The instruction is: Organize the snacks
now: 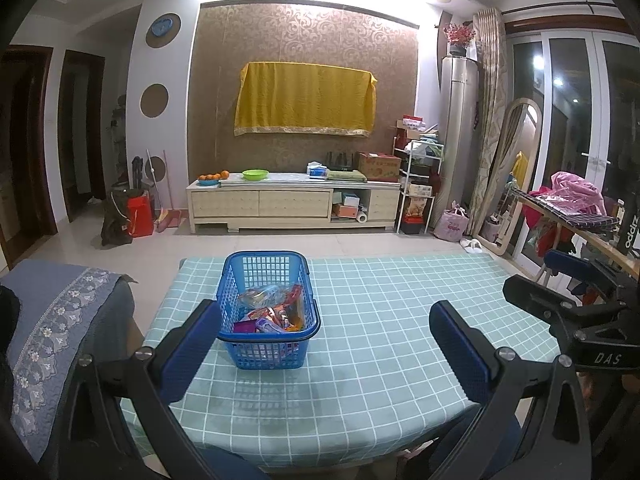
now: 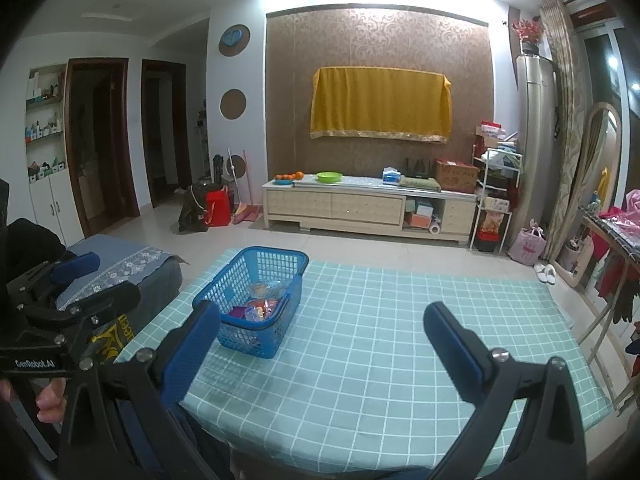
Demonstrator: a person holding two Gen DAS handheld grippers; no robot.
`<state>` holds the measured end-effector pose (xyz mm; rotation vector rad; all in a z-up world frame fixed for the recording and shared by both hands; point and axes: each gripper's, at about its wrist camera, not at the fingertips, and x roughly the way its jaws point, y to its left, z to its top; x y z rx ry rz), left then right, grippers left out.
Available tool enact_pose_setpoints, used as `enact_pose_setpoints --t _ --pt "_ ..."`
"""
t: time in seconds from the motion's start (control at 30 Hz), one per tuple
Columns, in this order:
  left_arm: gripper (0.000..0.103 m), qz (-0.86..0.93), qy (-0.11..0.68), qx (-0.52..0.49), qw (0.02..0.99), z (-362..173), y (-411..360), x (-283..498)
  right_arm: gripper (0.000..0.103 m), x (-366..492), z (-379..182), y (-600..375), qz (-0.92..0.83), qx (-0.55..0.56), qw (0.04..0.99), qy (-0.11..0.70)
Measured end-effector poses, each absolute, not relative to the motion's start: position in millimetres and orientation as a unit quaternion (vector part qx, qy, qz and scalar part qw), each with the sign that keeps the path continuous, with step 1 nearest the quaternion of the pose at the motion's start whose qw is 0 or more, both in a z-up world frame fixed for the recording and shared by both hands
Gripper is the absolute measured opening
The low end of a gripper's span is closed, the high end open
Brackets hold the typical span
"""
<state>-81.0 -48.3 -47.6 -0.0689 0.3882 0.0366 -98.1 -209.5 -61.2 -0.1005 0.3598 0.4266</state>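
Note:
A blue plastic basket (image 1: 268, 356) stands on the green checked tablecloth (image 1: 380, 320) at the table's left side. Several colourful snack packets (image 1: 276, 312) lie inside it. In the right wrist view the basket (image 2: 248, 336) and its packets (image 2: 260, 308) show left of centre. My left gripper (image 1: 326, 316) is open and empty, held back near the table's front edge, its left finger beside the basket. My right gripper (image 2: 322, 322) is open and empty over the tablecloth (image 2: 380, 340), to the right of the basket.
A sofa arm with a blue floral cover (image 1: 56, 320) stands left of the table. A low TV cabinet (image 1: 292, 204) lines the far wall. A rack with pink clothes (image 1: 576, 200) stands at the right. The right gripper's body (image 1: 580, 320) shows at the right edge.

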Motion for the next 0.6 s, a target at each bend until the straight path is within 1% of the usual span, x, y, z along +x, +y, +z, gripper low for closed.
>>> enact_pose_setpoints --t 0.6 --pt "0.103 0.021 0.192 -0.027 0.981 -46.6 -49.8 -84.2 0.103 -100.5 -61.2 -207.2 0.217 -0.052 0.957 0.183"
